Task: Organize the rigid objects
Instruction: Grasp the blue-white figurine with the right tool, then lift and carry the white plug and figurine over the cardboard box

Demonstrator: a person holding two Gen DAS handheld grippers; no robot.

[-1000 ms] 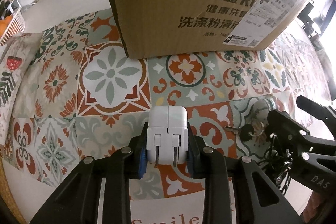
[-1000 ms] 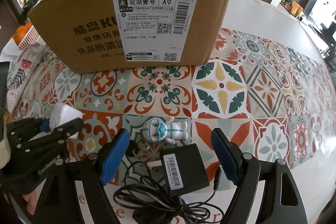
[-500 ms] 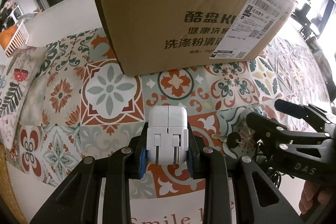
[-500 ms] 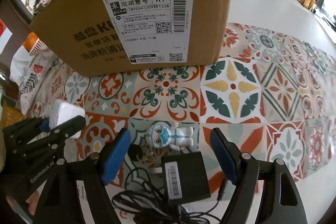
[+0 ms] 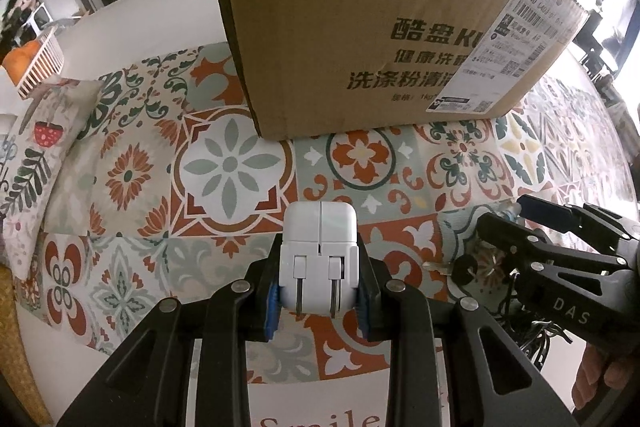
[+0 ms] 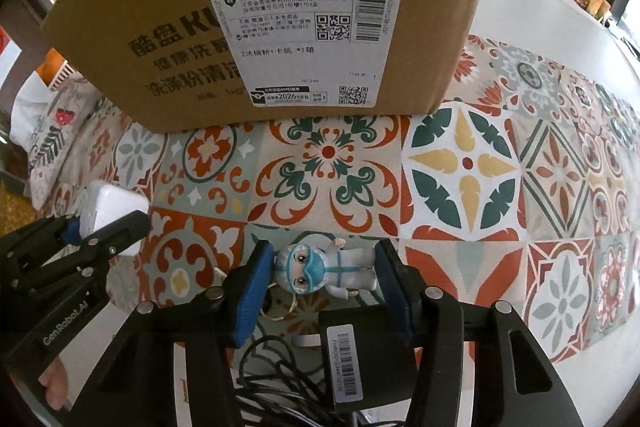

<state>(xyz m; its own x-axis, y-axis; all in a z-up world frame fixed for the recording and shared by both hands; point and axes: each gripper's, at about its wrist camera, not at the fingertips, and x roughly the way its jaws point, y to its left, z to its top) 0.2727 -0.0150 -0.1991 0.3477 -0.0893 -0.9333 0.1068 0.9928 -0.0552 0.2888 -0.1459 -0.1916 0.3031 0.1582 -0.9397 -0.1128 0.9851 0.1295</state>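
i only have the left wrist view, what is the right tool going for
Observer: A small figurine in a white suit and blue mask lies between the right tool's closing jaws.
Operator: anything else near it
Observer: A black adapter with a barcode sticker sits just behind the figurine.
Operator: cable on that
Observer: Yes, a black cable is coiled beside the adapter.
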